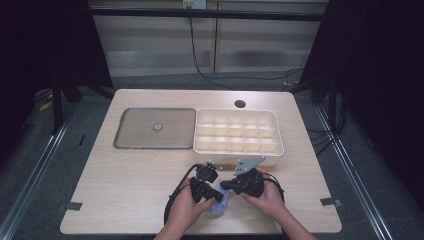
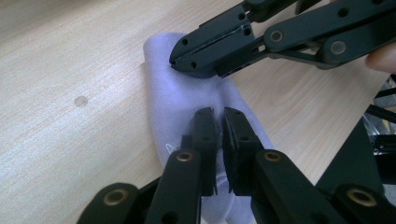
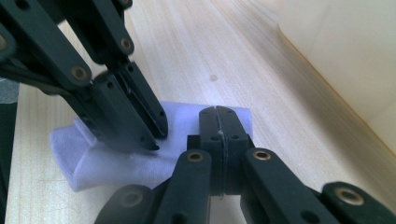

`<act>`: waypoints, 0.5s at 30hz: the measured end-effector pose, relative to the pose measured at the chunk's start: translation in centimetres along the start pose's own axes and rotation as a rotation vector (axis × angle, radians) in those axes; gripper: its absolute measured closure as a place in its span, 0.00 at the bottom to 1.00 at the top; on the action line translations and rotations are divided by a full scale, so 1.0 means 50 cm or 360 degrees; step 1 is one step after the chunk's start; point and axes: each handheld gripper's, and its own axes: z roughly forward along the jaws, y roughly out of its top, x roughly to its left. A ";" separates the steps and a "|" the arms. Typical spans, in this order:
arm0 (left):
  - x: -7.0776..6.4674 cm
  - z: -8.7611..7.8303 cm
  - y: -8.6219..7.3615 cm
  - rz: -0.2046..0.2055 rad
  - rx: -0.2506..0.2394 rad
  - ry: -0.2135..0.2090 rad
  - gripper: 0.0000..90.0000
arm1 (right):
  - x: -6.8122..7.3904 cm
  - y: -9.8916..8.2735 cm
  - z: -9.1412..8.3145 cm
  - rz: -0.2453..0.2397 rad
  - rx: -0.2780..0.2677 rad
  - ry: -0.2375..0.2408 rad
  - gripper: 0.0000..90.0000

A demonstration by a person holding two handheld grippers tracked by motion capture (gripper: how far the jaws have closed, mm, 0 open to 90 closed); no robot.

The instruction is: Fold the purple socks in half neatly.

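Left gripper view: my left gripper [image 2: 215,116] and right gripper [image 2: 173,58] pinch the lilac sock [image 2: 180,100] along its length, jaws clamped, by the counter's [image 2: 70,70] near edge.

1. The person's left hand [image 1: 186,206] comes in from the bottom edge of the high view and wraps around the black two-jaw left gripper [image 1: 216,197], which angles toward the right gripper.
2. In the left gripper view, the left gripper's [image 2: 219,122] jaws stand almost together, with only a thin slit between the tips.
3. The person's right hand [image 1: 266,197] holds the black two-jaw right gripper [image 1: 223,186] with the grey three-cornered plate [image 1: 248,164] on top, pointing left.
4. In the right gripper view, the right gripper's [image 3: 218,110] jaws are pressed flat together.
5. The two grippers' tips are near each other, low over the surface.
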 end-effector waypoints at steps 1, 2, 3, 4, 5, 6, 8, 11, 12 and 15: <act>-0.001 -0.003 0.000 0.0006 0.0000 -0.0005 0.92 | 0.000 0.000 0.000 0.0003 0.0000 -0.0002 1.00; -0.001 -0.006 -0.001 0.0010 -0.0001 -0.0009 0.91 | 0.001 0.000 -0.001 0.0001 -0.0001 -0.0005 1.00; -0.001 -0.009 -0.002 0.0011 -0.0002 -0.0012 0.91 | 0.001 0.000 -0.001 -0.0004 0.0002 -0.0009 1.00; -0.001 -0.012 -0.003 0.0018 0.0003 -0.0012 0.91 | 0.001 0.000 -0.001 -0.0008 -0.0004 -0.0013 1.00; -0.002 -0.014 -0.005 0.0012 0.0000 -0.0013 0.91 | 0.001 0.000 -0.001 -0.0007 -0.0005 -0.0014 1.00; -0.001 -0.017 -0.007 0.0015 0.0004 -0.0010 0.91 | 0.001 0.000 -0.001 -0.0006 -0.0006 -0.0013 1.00; 0.001 -0.021 -0.011 0.0014 0.0014 -0.0010 0.91 | 0.001 0.000 -0.001 -0.0009 -0.0008 -0.0015 1.00; 0.006 -0.018 -0.016 0.0012 0.0032 -0.0024 0.90 | 0.001 0.000 -0.001 -0.0007 -0.0009 -0.0017 1.00; 0.007 -0.016 -0.018 0.0005 0.0033 -0.0024 0.90 | 0.002 0.000 -0.001 -0.0005 -0.0011 -0.0020 1.00; 0.007 -0.011 -0.018 0.0017 0.0046 -0.0014 0.90 | 0.001 0.001 0.000 -0.0011 -0.0011 -0.0019 1.00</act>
